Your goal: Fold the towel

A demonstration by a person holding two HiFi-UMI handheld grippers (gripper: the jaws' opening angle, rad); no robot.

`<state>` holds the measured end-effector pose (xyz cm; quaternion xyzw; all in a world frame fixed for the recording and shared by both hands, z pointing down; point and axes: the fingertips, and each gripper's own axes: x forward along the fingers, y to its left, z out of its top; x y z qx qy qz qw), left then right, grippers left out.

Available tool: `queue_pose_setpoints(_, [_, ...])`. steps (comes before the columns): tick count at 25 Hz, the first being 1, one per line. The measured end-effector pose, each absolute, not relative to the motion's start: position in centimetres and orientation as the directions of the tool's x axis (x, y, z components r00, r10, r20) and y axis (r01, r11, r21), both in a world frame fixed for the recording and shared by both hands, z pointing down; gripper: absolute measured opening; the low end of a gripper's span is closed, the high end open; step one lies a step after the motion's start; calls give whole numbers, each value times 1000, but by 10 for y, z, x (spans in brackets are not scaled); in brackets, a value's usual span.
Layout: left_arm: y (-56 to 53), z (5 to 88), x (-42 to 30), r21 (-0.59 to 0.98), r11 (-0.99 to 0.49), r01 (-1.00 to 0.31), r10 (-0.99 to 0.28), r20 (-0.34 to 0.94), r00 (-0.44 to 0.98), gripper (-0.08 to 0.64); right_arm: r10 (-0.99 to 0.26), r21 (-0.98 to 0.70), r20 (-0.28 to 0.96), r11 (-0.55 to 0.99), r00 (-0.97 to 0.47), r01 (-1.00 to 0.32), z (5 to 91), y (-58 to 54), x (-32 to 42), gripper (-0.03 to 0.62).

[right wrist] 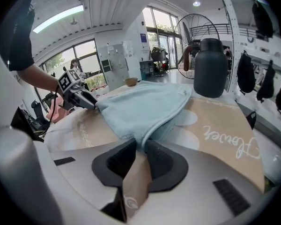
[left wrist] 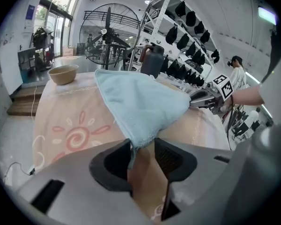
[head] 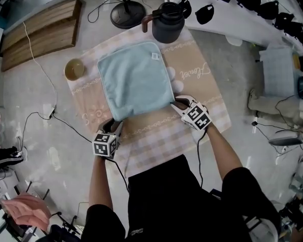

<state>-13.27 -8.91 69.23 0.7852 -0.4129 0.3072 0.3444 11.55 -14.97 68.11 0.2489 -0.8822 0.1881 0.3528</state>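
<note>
The tablecloth (head: 202, 92), beige and pink check, covers the table in front of me. Its cursive lettering (head: 194, 72) reads "Flower", at about 2 o'clock from the cloth's middle.

The towel (head: 136, 82), pale blue, lies flat on the middle of the cloth. It is close to square, so I cannot pick out a long axis for certain. It sits slightly turned: its side edges run from me toward a point between 11 and 12 o'clock, and its near edge rises to the right.

The dark jug (head: 167, 24) stands just past the towel's far edge, at about 1 o'clock.

My right gripper (head: 175, 104) is at the towel's near-right corner, at 4 o'clock, with its fingers pinched onto that corner. My left gripper (head: 116, 125) is at the near-left corner, at 7 o'clock. Its fingers are spread and the corner lies in their mouth, unpinched.

The wooden bowl (head: 74, 69) sits at 9 o'clock, apart from the towel.

A small white tag (head: 155, 56) marks the far-right corner. Its print is too small to read.
</note>
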Motion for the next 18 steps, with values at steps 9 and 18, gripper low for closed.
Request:
queue_pose_setpoints(9, [-76,680,-160,206,-417,-885,-475,781,405,37,-341,-129,713,795,-613,-593,660,-138,118,34])
queue_pose_setpoints(18, [-31,662,-180,225,-387,-894,-506,759,410,35,-331,-139,728,786,-600,-602,654,-91,113,34])
